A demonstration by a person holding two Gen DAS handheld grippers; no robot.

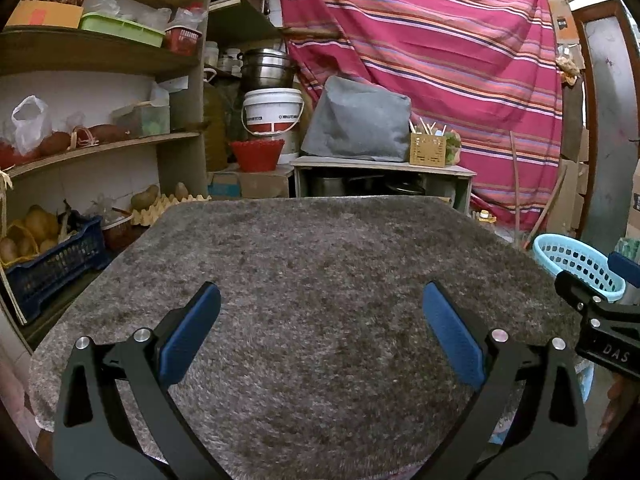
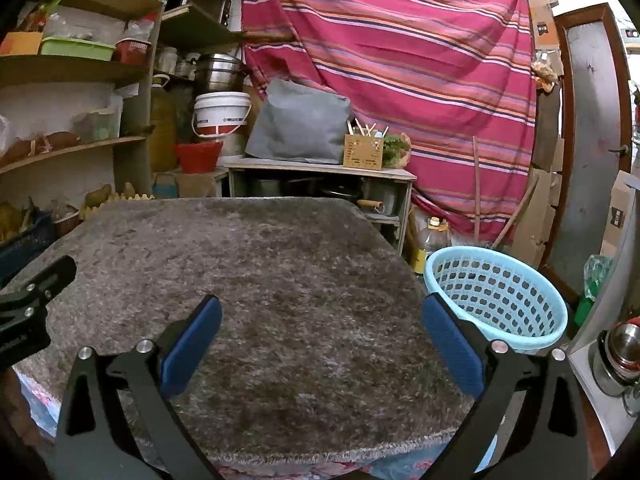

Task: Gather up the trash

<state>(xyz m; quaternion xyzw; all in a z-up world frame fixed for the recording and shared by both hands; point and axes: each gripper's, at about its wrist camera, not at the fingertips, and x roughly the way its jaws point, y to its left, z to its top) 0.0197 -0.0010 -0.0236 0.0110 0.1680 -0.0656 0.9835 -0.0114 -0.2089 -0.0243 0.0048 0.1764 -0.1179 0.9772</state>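
Note:
A table covered by a shaggy grey-brown rug (image 1: 312,280) (image 2: 256,280) fills both views; I see no loose trash on it. A light blue perforated basket (image 2: 496,300) (image 1: 576,264) stands off the table's right edge. My left gripper (image 1: 320,300) hovers open over the rug's near part, nothing between its blue pads. My right gripper (image 2: 320,312) is open too, above the rug's right side, its right finger (image 2: 452,348) close to the basket. Each gripper shows at the edge of the other's view: the right gripper (image 1: 600,312), the left gripper (image 2: 32,304).
Wooden shelves (image 1: 100,144) with potatoes, a blue crate (image 1: 52,272) and egg trays stand at the left. Behind the table are a low cabinet (image 1: 380,168), a white bucket (image 1: 272,112), a red basket (image 1: 256,154) and a striped red cloth (image 1: 440,60). Metal cups (image 2: 616,352) sit at the far right.

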